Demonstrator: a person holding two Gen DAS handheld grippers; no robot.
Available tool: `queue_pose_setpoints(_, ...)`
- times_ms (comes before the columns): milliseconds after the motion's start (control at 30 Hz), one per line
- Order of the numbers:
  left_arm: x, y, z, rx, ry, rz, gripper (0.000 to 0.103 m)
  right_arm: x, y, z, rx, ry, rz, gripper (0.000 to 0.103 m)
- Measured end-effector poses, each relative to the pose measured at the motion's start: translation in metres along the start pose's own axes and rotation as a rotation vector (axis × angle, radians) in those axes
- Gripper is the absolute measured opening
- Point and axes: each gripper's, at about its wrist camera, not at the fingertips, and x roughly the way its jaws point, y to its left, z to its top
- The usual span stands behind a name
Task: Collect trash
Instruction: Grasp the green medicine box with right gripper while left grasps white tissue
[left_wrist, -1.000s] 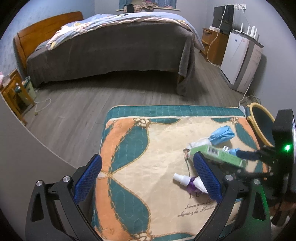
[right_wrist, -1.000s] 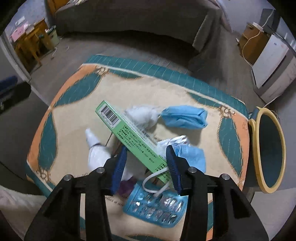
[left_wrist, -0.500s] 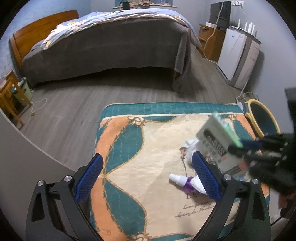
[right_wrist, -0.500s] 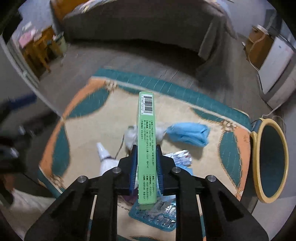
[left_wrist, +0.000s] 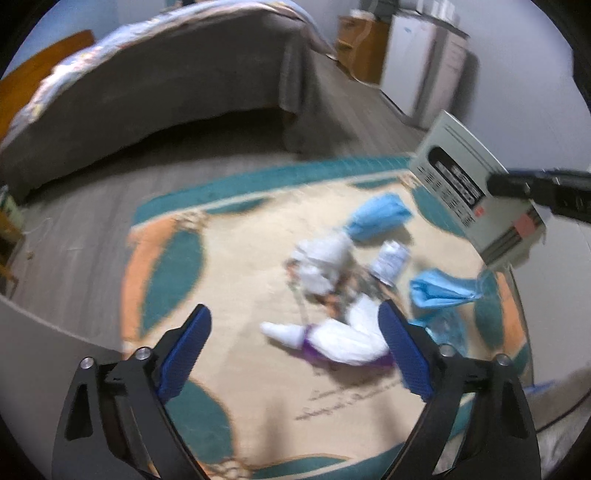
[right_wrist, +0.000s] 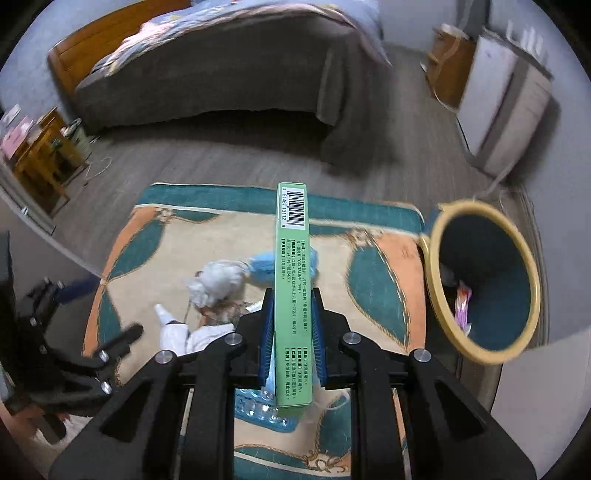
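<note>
Green box (right_wrist: 292, 295) clamped edge-up in right gripper (right_wrist: 291, 343), pointing forward.

Bin (right_wrist: 436, 291) right of rug (right_wrist: 384, 280), bed (right_wrist: 221, 74) behind

Dim, bluish indoor light; both fisheye views motion-blurred, edges bent and vignetted.

Bedroom, dim light, grey all round

A bed (right_wrist: 229, 70) is sitting at the back under a grey cover, its wooden headboard (right_wrist: 96, 40) showing at left; grey plank floor (right_wrist: 207, 158) is running beneath, a white cabinet (right_wrist: 506, 110) is standing against the right wall, a wooden nightstand (right_wrist: 40, 147) waiting at left.
</note>
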Motion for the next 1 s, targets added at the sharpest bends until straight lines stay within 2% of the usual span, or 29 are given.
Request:
queue_pose_setpoints(100, 0.018, -0.019, -0.006, 0.055, 0.063, -0.037, 0.079, 0.001, -0.007, -0.002, 0.014, 0.002, 0.003, 0.018)
queue_pose_setpoints(267, 0.039, -0.042, -0.016, 0.143, 0.135, -0.025, 0.065, -0.002, -0.013, -0.002, 0.033, -0.016, 0.008, 0.018)
queue_pose_setpoints(300, 0.043, -0.045, -0.017, 0.159, 0.15, -0.021, 0.057, -0.003, -0.016, -0.001, 0.045, -0.022, 0.017, 0.018)
queue_pose_setpoints(333, 0.046, -0.046, -0.018, 0.168, 0.159, -0.018, 0.044, -0.004, -0.017, -0.001, 0.053, -0.026, 0.024, 0.018)
queue_pose_setpoints(433, 0.054, -0.048, -0.024, 0.202, 0.191, -0.011, 0.026, -0.006, -0.019, -0.002, 0.052, -0.033, 0.024, 0.018)
queue_pose_setpoints(467, 0.053, -0.048, -0.024, 0.208, 0.187, -0.006, 0.024, -0.006, -0.02, -0.001, 0.057, -0.035, 0.026, 0.018)
queue_pose_setpoints(600, 0.038, -0.044, -0.015, 0.178, 0.118, -0.018, 0.021, -0.009, -0.028, 0.0, 0.084, -0.043, 0.029, 0.018)
queue_pose_setpoints(767, -0.003, -0.039, 0.005, 0.153, -0.054, -0.004, 0.021, -0.015, -0.033, 0.002, 0.11, -0.061, 0.034, 0.018)
queue_pose_setpoints(867, -0.021, -0.038, 0.014, 0.141, -0.128, 0.005, 0.021, -0.02, -0.037, 0.003, 0.122, -0.077, 0.032, 0.018)
queue_pose_setpoints(1000, -0.029, -0.035, 0.022, 0.121, -0.169, 0.005, 0.021, -0.023, -0.042, 0.003, 0.132, -0.088, 0.017, 0.018)
